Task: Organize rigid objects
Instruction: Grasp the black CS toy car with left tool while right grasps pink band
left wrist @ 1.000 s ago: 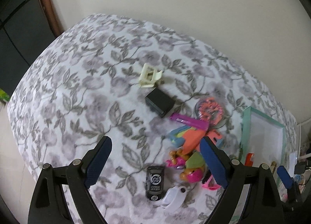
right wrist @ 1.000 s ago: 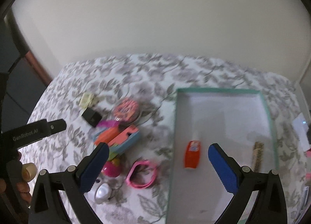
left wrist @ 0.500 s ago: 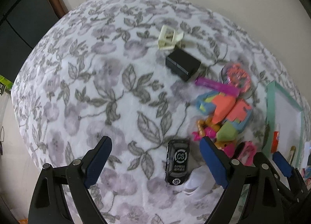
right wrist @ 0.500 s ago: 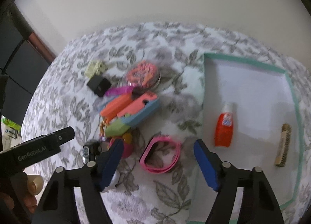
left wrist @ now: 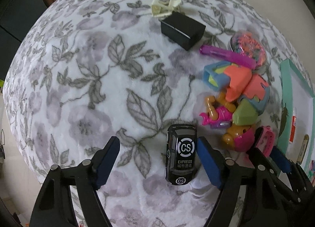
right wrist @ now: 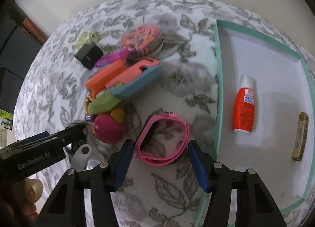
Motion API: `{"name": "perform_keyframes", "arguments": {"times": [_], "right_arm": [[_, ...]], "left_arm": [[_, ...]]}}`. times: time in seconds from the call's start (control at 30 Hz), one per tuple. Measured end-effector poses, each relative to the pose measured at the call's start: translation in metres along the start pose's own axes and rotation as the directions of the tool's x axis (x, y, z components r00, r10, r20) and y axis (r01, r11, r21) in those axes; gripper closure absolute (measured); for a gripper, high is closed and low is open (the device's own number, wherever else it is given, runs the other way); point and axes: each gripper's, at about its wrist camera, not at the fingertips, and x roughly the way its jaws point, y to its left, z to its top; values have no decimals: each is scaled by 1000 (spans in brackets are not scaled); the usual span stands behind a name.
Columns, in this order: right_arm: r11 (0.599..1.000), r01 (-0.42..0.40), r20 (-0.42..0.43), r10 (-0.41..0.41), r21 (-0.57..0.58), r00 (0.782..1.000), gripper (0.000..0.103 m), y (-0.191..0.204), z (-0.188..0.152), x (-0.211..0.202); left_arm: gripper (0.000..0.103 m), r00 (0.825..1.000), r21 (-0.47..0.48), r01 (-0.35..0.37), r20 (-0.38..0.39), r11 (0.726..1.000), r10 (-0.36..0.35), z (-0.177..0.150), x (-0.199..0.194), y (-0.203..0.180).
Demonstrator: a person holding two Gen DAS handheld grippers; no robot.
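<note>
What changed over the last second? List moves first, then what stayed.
Both tongs came down: the left tongs now flank the black toy car, the right tongs flank the pink band. Neither has closed. Toys, orange bottle and tray stayed put.

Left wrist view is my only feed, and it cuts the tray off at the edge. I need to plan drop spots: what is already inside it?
Observer: An orange bottle with a white cap lies on its side in the tray, nearer its left wall.
Operator: Anything else in there?
Observer: A tan bar-shaped item lies by the right wall, apart from the bottle.
Operator: What is the right hand-held gripper doing?
Observer: The right hand-held gripper is open, with one finger on each side of the pink band on the cloth. It is not closed on it.
</note>
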Motion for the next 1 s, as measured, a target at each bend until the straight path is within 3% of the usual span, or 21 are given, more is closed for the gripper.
{"name": "perform_keyframes", "arguments": {"times": [0.2,0.4,0.73,1.0], "right_arm": [[1000,5,10,-5,-4,1000,43,3,0,3],[1000,23,18,-23,-16,1000,42,8,2,6],[999,37,45,-36,-19,998,42,7,0,10],[993,94,65,-90,-64,994,41,17,-1,13]], "left_arm": [[43,999,21,30,-31,999,-29,-6,11,-5],[56,999,44,45,-32,998,-44,-10,13,-17],[59,998,58,54,-26,997,-53,-9,11,-15],[60,1000,81,16,-15,997,-15,-11,13,-26]]}}
